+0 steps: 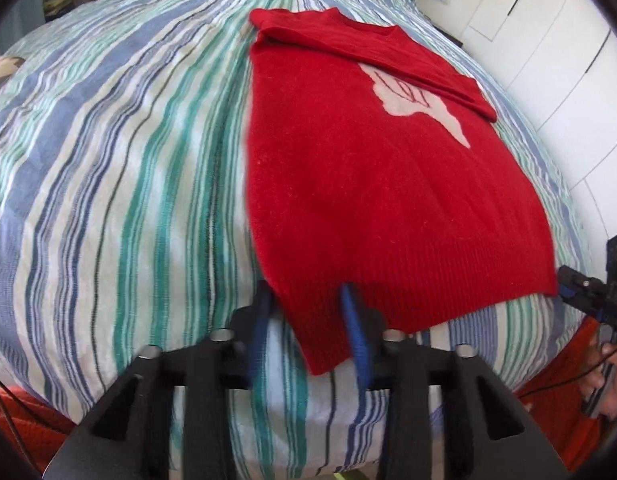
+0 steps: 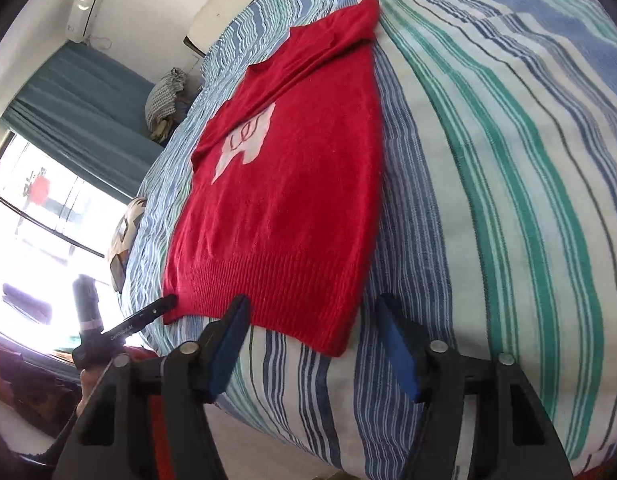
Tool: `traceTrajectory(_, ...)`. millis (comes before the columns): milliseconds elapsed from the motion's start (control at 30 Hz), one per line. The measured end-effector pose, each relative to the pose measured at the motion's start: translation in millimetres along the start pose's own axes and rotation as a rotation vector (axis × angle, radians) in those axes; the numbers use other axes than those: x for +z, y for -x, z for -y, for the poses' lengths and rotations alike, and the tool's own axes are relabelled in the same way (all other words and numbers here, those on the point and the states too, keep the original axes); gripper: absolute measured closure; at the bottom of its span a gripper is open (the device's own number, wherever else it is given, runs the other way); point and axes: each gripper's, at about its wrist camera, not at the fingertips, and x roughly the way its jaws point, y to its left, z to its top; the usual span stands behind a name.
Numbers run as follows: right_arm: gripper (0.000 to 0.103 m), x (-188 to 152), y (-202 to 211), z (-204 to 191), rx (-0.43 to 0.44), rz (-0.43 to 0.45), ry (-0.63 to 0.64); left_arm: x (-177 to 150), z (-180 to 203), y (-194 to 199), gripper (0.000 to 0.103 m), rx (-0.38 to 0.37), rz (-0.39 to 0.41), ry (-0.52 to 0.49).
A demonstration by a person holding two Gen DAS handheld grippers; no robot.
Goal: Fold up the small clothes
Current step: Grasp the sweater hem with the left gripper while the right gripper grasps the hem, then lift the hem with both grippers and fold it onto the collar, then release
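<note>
A red knitted sweater (image 1: 348,200) with a pale motif lies flat on the striped bed cover (image 1: 128,160), its sleeves folded across the far end. My left gripper (image 1: 306,300) stands at the near left hem corner. That ribbed corner hangs between its blue pads (image 1: 354,328), which are still apart. In the right wrist view the sweater (image 2: 284,208) reaches the bed's near edge. My right gripper (image 2: 312,304) straddles the right hem corner with both fingers wide of the cloth. The left gripper (image 2: 168,302) shows at the other corner, and the right gripper (image 1: 568,276) shows in the left wrist view.
White wardrobe doors (image 1: 548,40) stand to the right of the bed. A window (image 2: 36,220) and teal curtain (image 2: 76,108) are on the left, with a bundle of cloth (image 2: 164,100) and a round patterned object (image 2: 124,232) at the bed's left edge. Orange fabric (image 1: 568,360) lies below the bed.
</note>
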Motion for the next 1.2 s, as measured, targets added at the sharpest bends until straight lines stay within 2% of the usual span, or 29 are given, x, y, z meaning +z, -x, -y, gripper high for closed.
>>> traceTrajectory(33,0.093,0.6,-4.3,1.1,-0.011,-0.023,-0.004,0.1,-0.5,0.2,0.098,-0.007,-0.007,0.013)
traceTrajectory(67,0.098,0.9,-6.0,0.6,-0.032,-0.031,-0.002,-0.1,0.4,2.5,0.099,-0.006,-0.001,0.018)
traceTrajectory(133,0.098,0.2,1.6,-3.4,-0.030,-0.003,0.004,0.6,0.4,12.0,0.100,-0.040,0.014,0.042)
traceTrajectory(267,0.098,12.8,30.6,-20.7,0.018,0.105,0.021,16.1,-8.5,37.4,0.100,-0.174,0.070,0.144)
traceTrajectory(367,0.098,45.9,41.5,-30.9,0.054,0.176,0.022,51.3,-16.0,42.7,0.100,-0.252,0.121,0.218)
traceTrajectory(467,0.098,98.1,34.2,-35.9,0.060,0.223,0.014,107.3,-23.2,30.6,0.100,-0.288,0.161,0.276)
traceTrajectory(567,0.098,160.1,16.9,-36.3,0.035,0.273,0.021,175.7,-27.2,6.2,0.100,-0.253,0.200,0.284)
traceTrajectory(700,0.098,248.8,-22.3,-25.1,0.016,0.290,-0.006,263.8,-33.5,-39.4,0.100,-0.188,0.198,0.282)
traceTrajectory(833,0.098,322.7,-69.6,-10.7,0.000,0.281,-0.047,331.0,-34.0,-86.5,0.099,-0.124,0.173,0.265)
traceTrajectory(900,0.097,345.7,-92.2,2.0,0.003,0.283,-0.085,355.9,-38.4,-109.4,0.093,-0.085,0.154,0.280)
traceTrajectory(933,0.093,353.7,-101.7,11.2,0.016,0.280,-0.118,364.8,-43.7,-118.8,0.083,-0.063,0.149,0.303)
traceTrajectory(967,0.080,359.7,-110.4,20.5,0.019,0.282,-0.155,371.6,-51.1,-125.6,0.065,-0.041,0.149,0.332)
traceTrajectory(1000,0.069,364.2,-115.1,28.5,-0.002,0.293,-0.190,375.5,-60.4,-128.4,0.056,-0.024,0.159,0.363)
traceTrajectory(1033,0.050,366.0,-115.0,34.8,-0.019,0.311,-0.211,375.2,-70.0,-127.4,0.048,-0.008,0.178,0.392)
traceTrajectory(1100,0.049,364.8,-105.6,36.0,-0.055,0.343,-0.189,371.9,-84.0,-120.0,0.047,0.034,0.201,0.411)
traceTrajectory(1200,0.049,354.7,-83.1,6.3,-0.107,0.368,0.014,354.9,-79.9,-95.2,0.047,0.082,0.268,0.318)
